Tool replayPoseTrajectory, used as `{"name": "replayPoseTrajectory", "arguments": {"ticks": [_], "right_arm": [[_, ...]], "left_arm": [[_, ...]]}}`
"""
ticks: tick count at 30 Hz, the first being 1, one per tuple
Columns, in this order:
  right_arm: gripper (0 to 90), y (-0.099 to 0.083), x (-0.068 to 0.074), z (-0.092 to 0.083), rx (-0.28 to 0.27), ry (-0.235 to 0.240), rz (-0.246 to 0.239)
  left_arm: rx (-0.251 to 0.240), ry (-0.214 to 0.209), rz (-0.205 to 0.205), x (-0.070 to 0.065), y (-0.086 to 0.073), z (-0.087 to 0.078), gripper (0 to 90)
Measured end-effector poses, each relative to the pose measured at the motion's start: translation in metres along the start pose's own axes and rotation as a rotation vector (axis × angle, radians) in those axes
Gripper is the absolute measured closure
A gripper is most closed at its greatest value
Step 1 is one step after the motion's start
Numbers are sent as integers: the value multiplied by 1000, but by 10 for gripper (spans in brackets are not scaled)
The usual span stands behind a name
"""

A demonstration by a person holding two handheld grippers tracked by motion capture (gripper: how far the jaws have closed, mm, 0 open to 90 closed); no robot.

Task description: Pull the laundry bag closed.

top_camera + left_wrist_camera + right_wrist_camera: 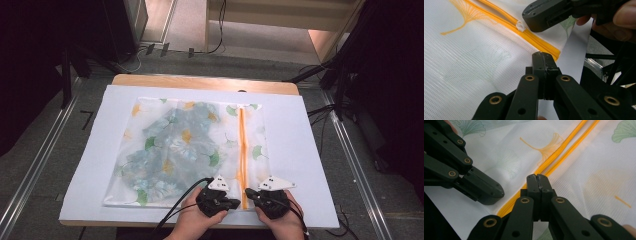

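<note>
Since both grippers sit at the lower centre of the high view, the left gripper (231, 202) should pin the mesh bag (165, 150) beside the orange zipper (242, 150). The right gripper (248, 192), jaws clenched like the left's, is near the white zipper pull (520, 25); whether it grips the pull I cannot tell, so draw slowly along the track.

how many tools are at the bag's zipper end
2: the left tool sits just left of the orange zipper at the mesh bag's near edge, the right tool just right of it.

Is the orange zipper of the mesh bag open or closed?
Open for most of its length: the zipper shows two separate orange lines along the mesh bag, joined only at the near end.
</note>
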State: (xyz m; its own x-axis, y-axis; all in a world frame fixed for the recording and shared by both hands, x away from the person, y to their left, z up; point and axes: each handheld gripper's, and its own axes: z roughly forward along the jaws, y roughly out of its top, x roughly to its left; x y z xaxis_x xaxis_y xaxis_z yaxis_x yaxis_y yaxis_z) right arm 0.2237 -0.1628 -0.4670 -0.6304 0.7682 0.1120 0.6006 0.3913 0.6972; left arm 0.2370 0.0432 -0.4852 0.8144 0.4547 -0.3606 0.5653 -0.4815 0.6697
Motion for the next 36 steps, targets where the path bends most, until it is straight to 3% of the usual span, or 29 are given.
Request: {"name": "replayPoseTrajectory", "arguments": {"ticks": [15, 22, 36], "right_arm": [[900, 20, -15, 5, -35, -15, -7], [900, 34, -25, 19, -36, -47, -35], [900, 66, -53, 41, -29, -86, -7]], "left_arm": [[0, 5, 7, -1, 0, 0, 900], [0, 8, 10, -1, 0, 0, 900], [-1, 8, 11, -1, 0, 0, 900]]}}
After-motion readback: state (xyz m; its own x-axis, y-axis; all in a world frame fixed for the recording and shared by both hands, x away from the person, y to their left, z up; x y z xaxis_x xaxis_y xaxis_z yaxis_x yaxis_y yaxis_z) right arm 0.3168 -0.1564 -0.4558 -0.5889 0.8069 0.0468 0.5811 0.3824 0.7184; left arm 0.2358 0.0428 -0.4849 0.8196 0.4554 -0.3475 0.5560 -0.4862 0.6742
